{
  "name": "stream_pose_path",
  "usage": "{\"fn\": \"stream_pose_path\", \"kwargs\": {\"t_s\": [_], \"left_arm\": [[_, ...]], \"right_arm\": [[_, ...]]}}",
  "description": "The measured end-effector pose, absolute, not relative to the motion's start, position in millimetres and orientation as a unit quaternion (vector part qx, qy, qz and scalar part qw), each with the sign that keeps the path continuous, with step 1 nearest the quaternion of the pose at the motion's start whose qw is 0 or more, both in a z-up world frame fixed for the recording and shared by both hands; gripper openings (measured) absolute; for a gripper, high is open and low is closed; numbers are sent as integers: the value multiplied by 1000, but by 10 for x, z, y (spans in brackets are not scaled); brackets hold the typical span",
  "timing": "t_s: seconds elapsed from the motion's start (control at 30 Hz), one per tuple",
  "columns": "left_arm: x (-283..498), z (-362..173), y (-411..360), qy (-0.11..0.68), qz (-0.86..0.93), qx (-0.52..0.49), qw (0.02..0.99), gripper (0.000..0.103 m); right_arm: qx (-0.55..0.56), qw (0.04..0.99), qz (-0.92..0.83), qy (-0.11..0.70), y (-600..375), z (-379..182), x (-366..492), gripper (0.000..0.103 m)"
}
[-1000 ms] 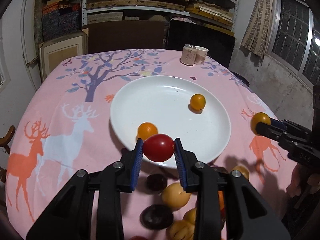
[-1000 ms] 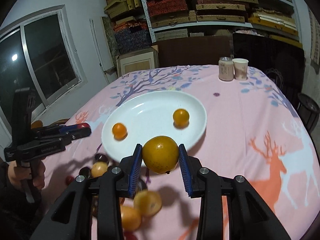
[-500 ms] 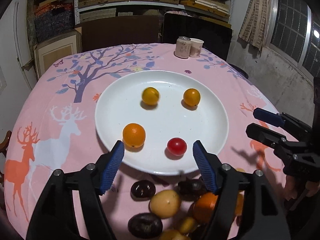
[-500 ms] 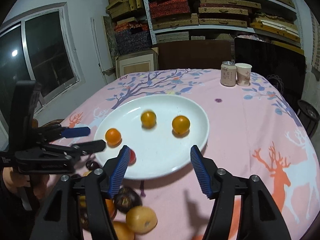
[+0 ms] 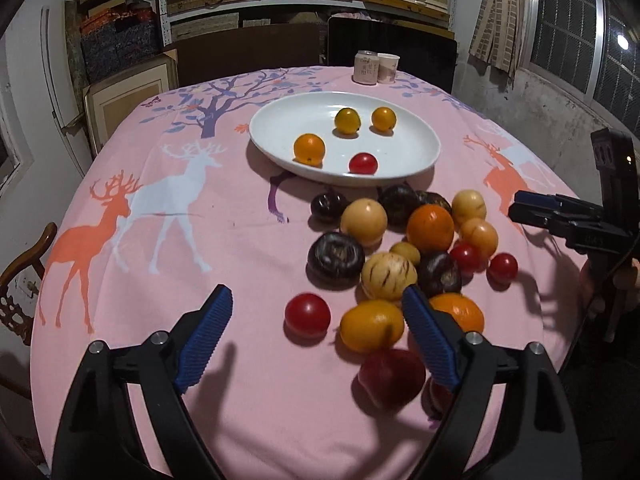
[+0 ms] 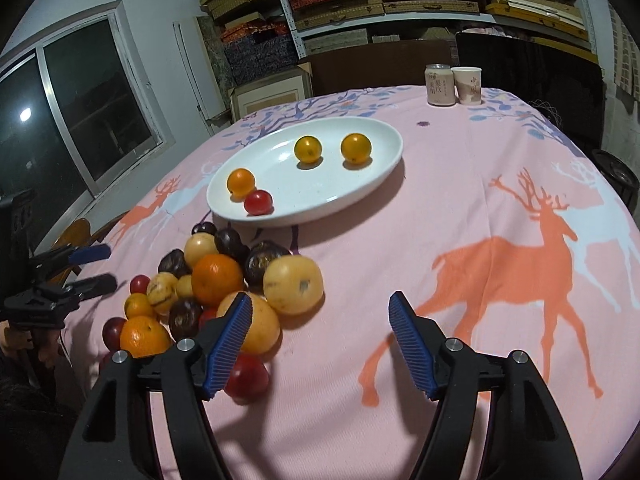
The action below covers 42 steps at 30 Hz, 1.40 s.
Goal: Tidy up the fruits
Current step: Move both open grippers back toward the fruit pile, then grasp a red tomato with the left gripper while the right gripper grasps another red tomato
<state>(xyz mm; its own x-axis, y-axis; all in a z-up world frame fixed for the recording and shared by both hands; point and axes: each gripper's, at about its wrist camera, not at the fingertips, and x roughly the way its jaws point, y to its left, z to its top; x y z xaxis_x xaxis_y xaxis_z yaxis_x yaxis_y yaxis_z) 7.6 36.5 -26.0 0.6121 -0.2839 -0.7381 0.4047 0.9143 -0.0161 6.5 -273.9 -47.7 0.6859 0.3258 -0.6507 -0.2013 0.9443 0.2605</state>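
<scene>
A white plate (image 5: 416,156) (image 6: 372,184) holds three orange fruits and one red tomato (image 5: 363,163) (image 6: 258,202). A pile of loose fruit (image 5: 400,248) (image 6: 224,276) lies on the pink cloth in front of the plate: oranges, yellow fruits, dark purple ones, red tomatoes. My left gripper (image 5: 318,338) is open and empty, low over the near side of the pile, with a red tomato (image 5: 307,315) and an orange fruit (image 5: 371,329) between its fingers. My right gripper (image 6: 320,344) is open and empty, to the right of the pile.
A can (image 5: 367,67) (image 6: 439,84) and a paper cup (image 5: 387,67) (image 6: 469,85) stand at the table's far edge. Dark chairs and shelves of boxes are behind. A wooden chair (image 5: 24,272) is at the left edge. The right gripper shows in the left wrist view (image 5: 560,220).
Both grippers let go of their fruit onto the plate, opened, and drew back from the plate toward the pile. The plate now holds a tomato and one more orange fruit.
</scene>
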Motion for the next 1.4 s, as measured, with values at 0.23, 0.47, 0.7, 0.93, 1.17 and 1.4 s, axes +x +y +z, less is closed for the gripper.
{"fn": "stream_pose_path", "kwargs": {"t_s": [0.23,0.47,0.7,0.93,1.17,1.4], "left_arm": [[-266,-449,214,405,-211,116,882,72],[-215,-537,186,423,-243,60,871,50],[-192,-643,258,467,-264,-10,844,50],[-212,-666,224,447,-251,-10,858,39],[-229,-549,260,432,-244,-6,868,39],[-260,-479,234,425,-245,7,871,39]], "right_arm": [[94,915,140,367,-2779,-497,-10,71],[82,916,149,363,-2732,-450,-134,71],[78,915,158,362,-2739,-406,-232,71],[26,906,205,369,-2478,-425,-342,71],[-24,903,225,366,-2199,-467,-393,71],[-3,886,223,407,-2165,-652,-221,46]]}}
